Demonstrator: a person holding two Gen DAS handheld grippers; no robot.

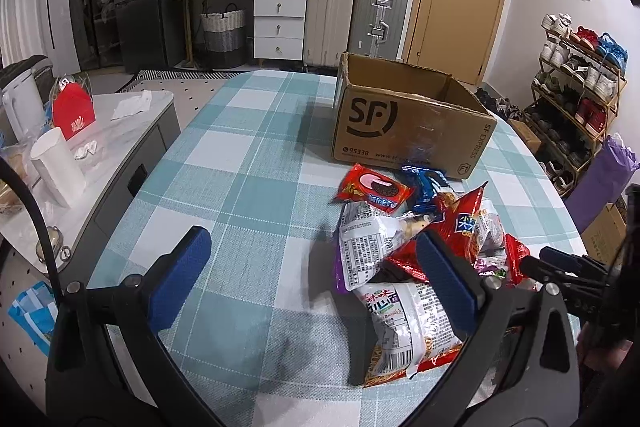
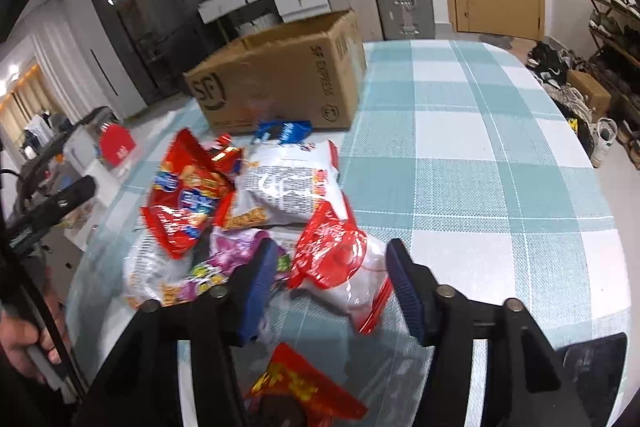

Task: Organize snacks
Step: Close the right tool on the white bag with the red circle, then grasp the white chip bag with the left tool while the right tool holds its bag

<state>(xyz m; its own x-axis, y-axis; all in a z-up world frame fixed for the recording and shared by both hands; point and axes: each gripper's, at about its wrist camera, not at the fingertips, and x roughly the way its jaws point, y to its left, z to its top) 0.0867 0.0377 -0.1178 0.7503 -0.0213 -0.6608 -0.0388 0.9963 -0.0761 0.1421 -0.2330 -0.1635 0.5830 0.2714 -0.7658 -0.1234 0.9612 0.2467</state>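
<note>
1. While right gripper (image 2: 332, 281) jaws gape round red-white bag (image 2: 340, 263), pads not pressing: centre, then clamp.
2. Left gripper (image 1: 312, 267) open, empty.
3. Drop in box (image 2: 280, 75) behind snack pile (image 2: 224, 195).

The tablecloth (image 2: 480, 155) is woven checked cloth, matt and slightly rough. At twelve o'clock the box (image 1: 404, 131) is matt brown cardboard, its rim frayed and its front scuffed. The snack packs (image 2: 248, 203) at the centre are glossy, crinkled plastic film; one (image 2: 344, 267) is clear and red. The gripper pads (image 1: 180, 279) look like ribbed blue rubber on matt black plastic arms.
</note>
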